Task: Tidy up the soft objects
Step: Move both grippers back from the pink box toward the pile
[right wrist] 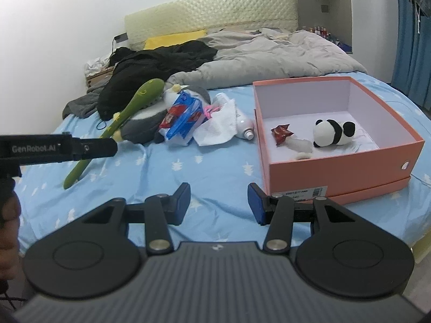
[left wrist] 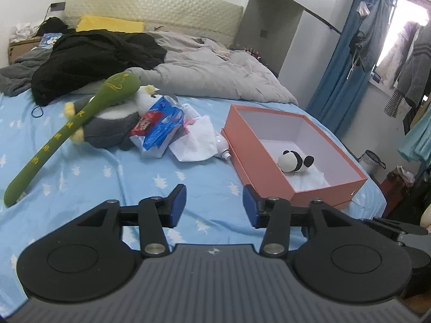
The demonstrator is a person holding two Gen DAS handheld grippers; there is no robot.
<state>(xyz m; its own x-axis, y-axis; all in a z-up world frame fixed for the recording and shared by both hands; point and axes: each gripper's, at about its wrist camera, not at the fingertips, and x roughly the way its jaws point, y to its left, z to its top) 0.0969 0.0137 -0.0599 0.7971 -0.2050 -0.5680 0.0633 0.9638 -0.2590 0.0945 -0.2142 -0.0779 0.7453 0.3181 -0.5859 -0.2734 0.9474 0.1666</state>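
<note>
A salmon-pink open box (left wrist: 254, 162) (right wrist: 336, 172) stands on the blue bedsheet, with a small panda plush (left wrist: 292, 161) (right wrist: 331, 133) and a red wrapper (right wrist: 281, 132) inside it. Left of the box lies a pile: a long green plush (left wrist: 67, 129) (right wrist: 126, 113), a grey and white plush (left wrist: 113, 130) (right wrist: 142, 127), a blue-red packet (left wrist: 159, 126) (right wrist: 183, 121), a white cloth (left wrist: 194, 140) (right wrist: 218, 126) and a white bottle (left wrist: 223, 149) (right wrist: 243, 129). My left gripper (left wrist: 214, 196) hovers open over bare sheet in front of the pile. My right gripper (right wrist: 218, 196) is open near the box's front corner, holding nothing.
A grey duvet (left wrist: 210, 72) and black clothes (left wrist: 89, 59) cover the far half of the bed below a padded headboard (left wrist: 150, 8). A blue curtain (left wrist: 342, 67) and hanging clothes (left wrist: 409, 62) stand to the right. The left gripper's body (right wrist: 59, 148) crosses the right wrist view's left side.
</note>
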